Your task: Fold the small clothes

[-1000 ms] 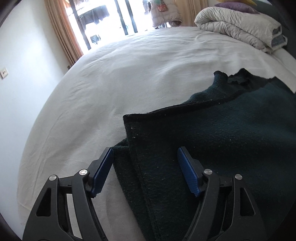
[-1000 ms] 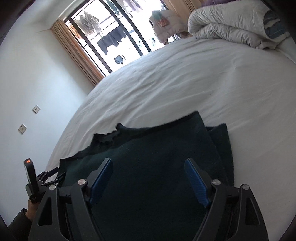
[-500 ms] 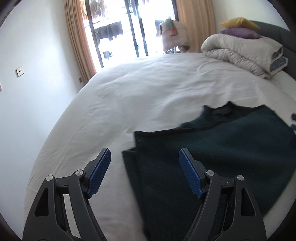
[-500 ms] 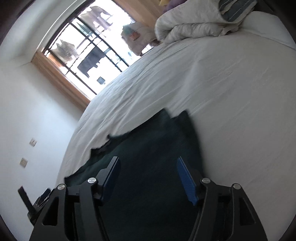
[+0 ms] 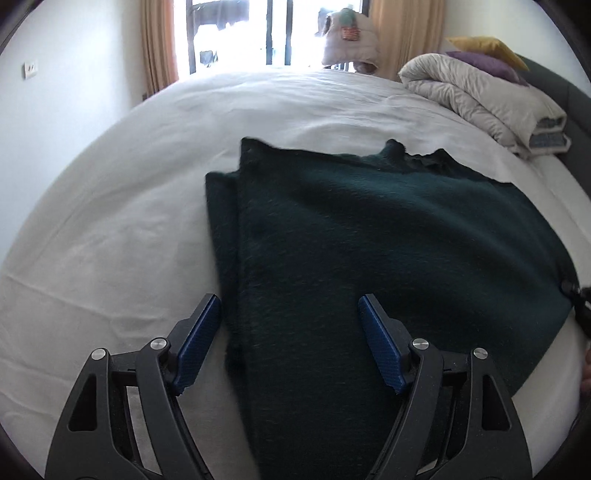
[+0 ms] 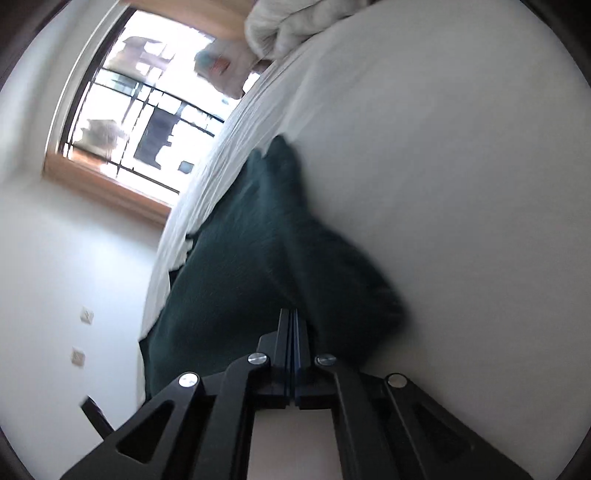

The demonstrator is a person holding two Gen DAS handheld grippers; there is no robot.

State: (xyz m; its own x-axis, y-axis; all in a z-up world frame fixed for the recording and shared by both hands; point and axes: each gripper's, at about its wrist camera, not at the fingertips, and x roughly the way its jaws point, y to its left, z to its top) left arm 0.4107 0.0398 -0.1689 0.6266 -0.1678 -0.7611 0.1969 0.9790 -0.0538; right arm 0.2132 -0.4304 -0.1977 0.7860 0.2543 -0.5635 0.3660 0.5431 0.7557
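While left hand-held gripper point(image 5: 290, 332) gapes, sweater point(image 5: 369, 240) flat

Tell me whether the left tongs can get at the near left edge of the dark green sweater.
Probably yes: the left tongs are open, straddling the dark green sweater edge, with only bare white bedsheet beside it.

A white bed sheet point(image 5: 147, 221) covered the bed; a folded grey duvet point(image 5: 487, 99) lay near purple and yellow pillows point(image 5: 487, 55); curtains point(image 5: 157, 40) flanked the window point(image 5: 236, 33).
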